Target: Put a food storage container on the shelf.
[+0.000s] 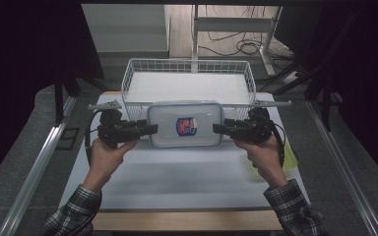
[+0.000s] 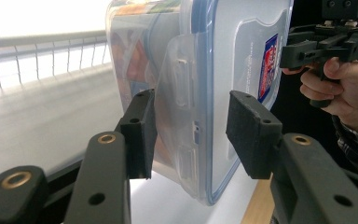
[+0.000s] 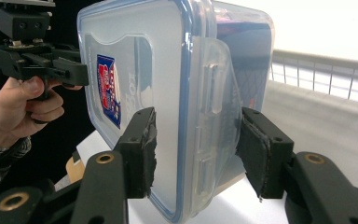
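A clear plastic food container (image 1: 184,125) with a blue-rimmed snap lid and a red-and-blue label hangs level above the white table mat (image 1: 177,182). My left gripper (image 1: 150,129) grips its left end and my right gripper (image 1: 219,129) its right end. In the left gripper view the pads (image 2: 142,135) squeeze the side clip of the container (image 2: 233,60), one on the lid face and one on the underside. The right gripper view has the same hold on the container (image 3: 135,60), pads (image 3: 142,149) against lid and base. Each view shows the other hand's gripper farther off (image 2: 317,46) (image 3: 42,65).
A white wire basket (image 1: 187,61) stands just behind the container, at the far edge of the table. A pale yellow-green object (image 1: 290,160) lies on the mat by the right forearm. Metal rails run along both sides of the table.
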A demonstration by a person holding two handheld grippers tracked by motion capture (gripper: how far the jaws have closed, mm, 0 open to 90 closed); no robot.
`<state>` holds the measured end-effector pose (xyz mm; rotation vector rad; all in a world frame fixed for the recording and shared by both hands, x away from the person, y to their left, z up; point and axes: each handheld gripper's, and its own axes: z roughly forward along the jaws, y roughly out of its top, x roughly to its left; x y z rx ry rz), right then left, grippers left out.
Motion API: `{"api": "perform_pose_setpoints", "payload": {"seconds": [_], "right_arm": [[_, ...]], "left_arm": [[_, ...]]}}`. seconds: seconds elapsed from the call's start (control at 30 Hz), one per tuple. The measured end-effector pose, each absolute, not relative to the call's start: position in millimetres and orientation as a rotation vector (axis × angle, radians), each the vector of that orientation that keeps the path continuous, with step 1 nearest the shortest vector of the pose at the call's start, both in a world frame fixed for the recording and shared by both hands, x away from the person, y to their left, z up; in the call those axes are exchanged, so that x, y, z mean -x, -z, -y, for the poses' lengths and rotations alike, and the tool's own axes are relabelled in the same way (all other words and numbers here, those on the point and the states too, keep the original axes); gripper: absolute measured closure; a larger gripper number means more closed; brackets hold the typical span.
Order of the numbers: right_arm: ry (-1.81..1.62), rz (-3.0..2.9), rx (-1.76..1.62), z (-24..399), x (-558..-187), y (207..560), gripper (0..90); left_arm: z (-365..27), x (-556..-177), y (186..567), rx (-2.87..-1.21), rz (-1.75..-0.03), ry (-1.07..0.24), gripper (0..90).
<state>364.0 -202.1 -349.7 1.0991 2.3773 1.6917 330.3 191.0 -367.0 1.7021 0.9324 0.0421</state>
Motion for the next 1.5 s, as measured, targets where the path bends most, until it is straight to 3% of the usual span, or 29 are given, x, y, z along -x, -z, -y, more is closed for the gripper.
{"api": "perform_pose_setpoints", "payload": {"seconds": [0.93,1.5], "right_arm": [[-1.763,-2.311,-1.117,192.3,-419.1,309.4,49.1],[-1.784,-2.285,-1.185,195.4,-452.1,305.1,48.3]], "left_arm": [[-200.1,-385.2,321.6,-1.674,-0.933,-0.07,53.9],[-195.4,-416.6,311.1,-1.667,-0.961,-0.076,53.1]]}}
